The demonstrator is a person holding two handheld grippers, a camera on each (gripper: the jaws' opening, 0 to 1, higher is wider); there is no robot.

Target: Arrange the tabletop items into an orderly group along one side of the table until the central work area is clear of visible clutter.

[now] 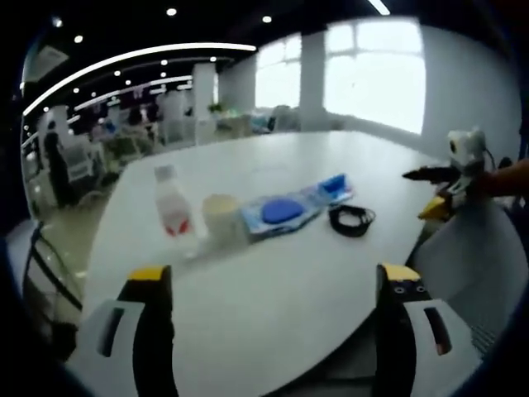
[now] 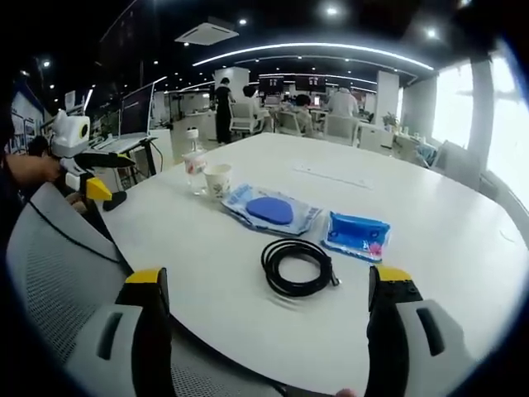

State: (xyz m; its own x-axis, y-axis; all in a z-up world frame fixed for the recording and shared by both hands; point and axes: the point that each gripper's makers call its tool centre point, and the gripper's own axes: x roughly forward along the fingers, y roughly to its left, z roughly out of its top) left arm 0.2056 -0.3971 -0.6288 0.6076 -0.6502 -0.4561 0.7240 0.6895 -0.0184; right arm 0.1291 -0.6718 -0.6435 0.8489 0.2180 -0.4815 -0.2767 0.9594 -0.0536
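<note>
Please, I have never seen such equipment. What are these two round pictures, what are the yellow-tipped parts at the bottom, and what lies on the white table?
A person holds one hand tool in each hand; each carries a fisheye camera looking along its two jaws. The left gripper and right gripper are open and hold nothing. On the white table lie a water bottle, a paper cup, a packet with a blue disc, a smaller blue packet and a coiled black cable. All are untouched.

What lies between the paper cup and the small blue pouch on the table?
The clear packet with a blue disc lies between the paper cup and the small blue pouch, seen in the right gripper view.
</note>
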